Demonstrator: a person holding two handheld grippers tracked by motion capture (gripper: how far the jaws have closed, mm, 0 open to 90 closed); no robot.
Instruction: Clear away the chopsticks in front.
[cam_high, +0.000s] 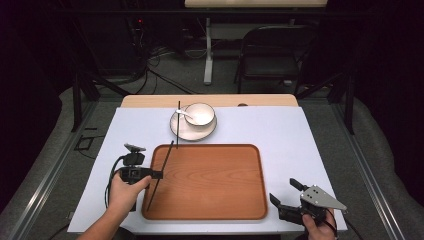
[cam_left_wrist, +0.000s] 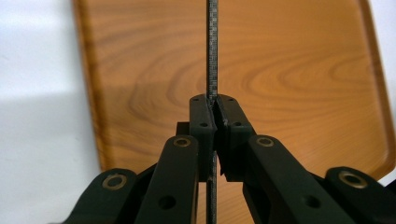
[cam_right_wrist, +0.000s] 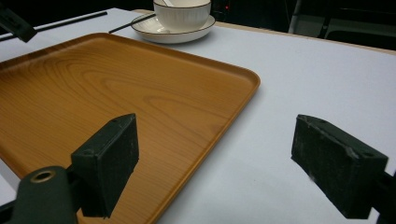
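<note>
The left gripper (cam_left_wrist: 215, 108) pinches a thin black chopstick (cam_left_wrist: 212, 46) mid-length over the tray (cam_left_wrist: 303, 84); it is probably light, stiff and slippery. The right gripper (cam_right_wrist: 229, 158) is spread, empty.

Tray floor: you had the wooden tray (cam_high: 215, 185) bare across its middle and right, open to a pass.
Left edge: your left hand-held gripper (cam_high: 159, 175) held a black chopstick (cam_high: 161, 174) slanting over the tray's left rim, barring that side.
Back: the bowl (cam_high: 199, 114) on its plate (cam_high: 181, 131), with a second chopstick (cam_high: 178, 125), stood just behind the tray.
Right: the white surface (cam_high: 290, 145) lay open beside your right hand-held gripper (cam_high: 285, 192).
</note>
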